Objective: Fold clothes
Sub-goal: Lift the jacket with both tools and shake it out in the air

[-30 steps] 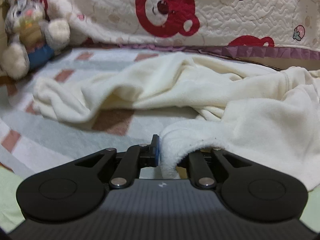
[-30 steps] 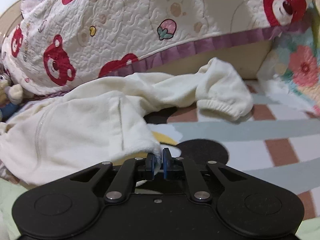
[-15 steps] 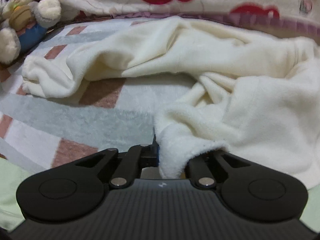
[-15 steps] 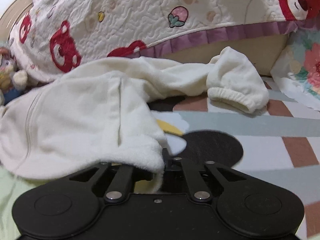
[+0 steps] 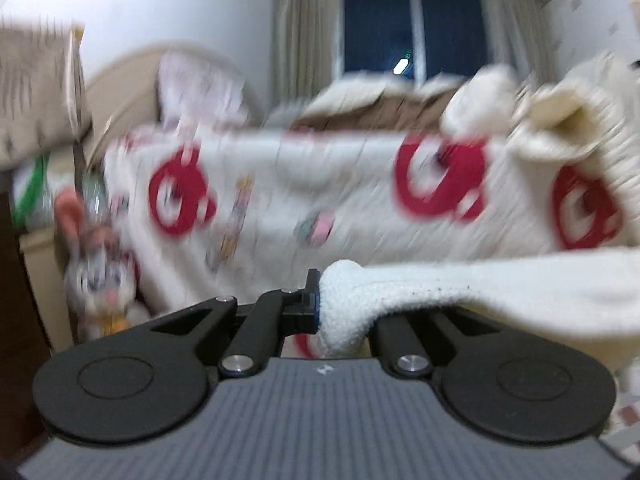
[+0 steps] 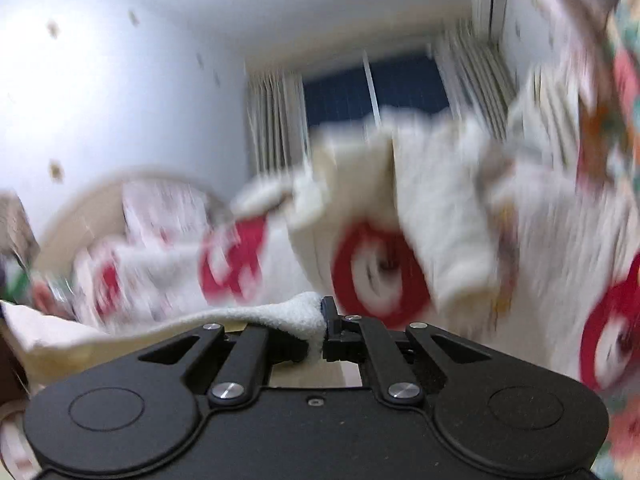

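A cream fleece garment [image 5: 500,288] hangs in the air between my two grippers. My left gripper [image 5: 324,308] is shut on one hem corner; the cloth stretches off to the right, and a sleeve [image 5: 560,120] flaps at the upper right. My right gripper [image 6: 320,328] is shut on the other hem corner [image 6: 280,316]; the cloth runs off to the left. More of the garment [image 6: 432,200] swings blurred ahead of it. Both views are motion-blurred.
A bed with a white quilt printed with red bears [image 5: 320,192] lies ahead. A stuffed rabbit [image 5: 100,280] sits at its left. A dark window [image 5: 412,28] with curtains is behind. A floral cloth [image 6: 616,120] is at the right.
Both grippers have swung sharply upward, lifting the garment off the floor mat. The views now look over the bed at the window, and the sleeves fly up.
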`<state>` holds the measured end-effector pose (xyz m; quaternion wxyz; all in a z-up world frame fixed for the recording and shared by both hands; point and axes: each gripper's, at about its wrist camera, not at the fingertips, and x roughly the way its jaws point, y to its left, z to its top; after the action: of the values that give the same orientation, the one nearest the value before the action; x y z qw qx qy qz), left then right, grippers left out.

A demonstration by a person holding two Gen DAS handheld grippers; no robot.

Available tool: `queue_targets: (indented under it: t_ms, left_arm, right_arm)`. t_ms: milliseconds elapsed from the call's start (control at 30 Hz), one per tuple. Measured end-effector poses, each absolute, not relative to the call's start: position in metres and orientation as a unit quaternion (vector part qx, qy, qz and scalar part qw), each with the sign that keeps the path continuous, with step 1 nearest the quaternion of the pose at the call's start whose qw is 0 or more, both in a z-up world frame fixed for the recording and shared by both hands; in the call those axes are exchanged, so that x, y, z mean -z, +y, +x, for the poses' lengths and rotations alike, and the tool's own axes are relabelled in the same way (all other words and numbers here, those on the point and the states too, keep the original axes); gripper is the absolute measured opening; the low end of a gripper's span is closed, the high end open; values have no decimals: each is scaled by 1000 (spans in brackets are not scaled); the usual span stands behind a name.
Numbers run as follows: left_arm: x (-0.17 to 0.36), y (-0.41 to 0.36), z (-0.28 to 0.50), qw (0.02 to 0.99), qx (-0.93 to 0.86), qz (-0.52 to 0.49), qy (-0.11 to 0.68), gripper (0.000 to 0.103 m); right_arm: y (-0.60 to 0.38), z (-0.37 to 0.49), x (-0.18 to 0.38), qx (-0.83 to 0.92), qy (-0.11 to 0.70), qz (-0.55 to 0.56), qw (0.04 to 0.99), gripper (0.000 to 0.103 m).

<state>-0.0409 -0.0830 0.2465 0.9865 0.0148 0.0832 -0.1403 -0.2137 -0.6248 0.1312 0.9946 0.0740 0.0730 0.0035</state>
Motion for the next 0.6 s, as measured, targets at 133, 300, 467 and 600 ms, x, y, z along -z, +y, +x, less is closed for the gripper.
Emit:
queue_targets:
  t_ms: [133,300,467,600]
  left_arm:
    - [-186,-58,-117,961,180,27,207,5]
    - [-78,-31,-169,900,181,-11,397,5]
    - [-15,-33,-162,873,153,-20,463,5]
    - [4,-56,-99,869,154,-18,469,5]
  right_arm:
    - [-616,-286,-139,-10,77,80,994,6]
    - [-616,-358,-51,-4,231,123,965,6]
    - [-609,-353,13,-22,316,153,936,6]
    - [-617,-282,48,-51,349,174,919,7]
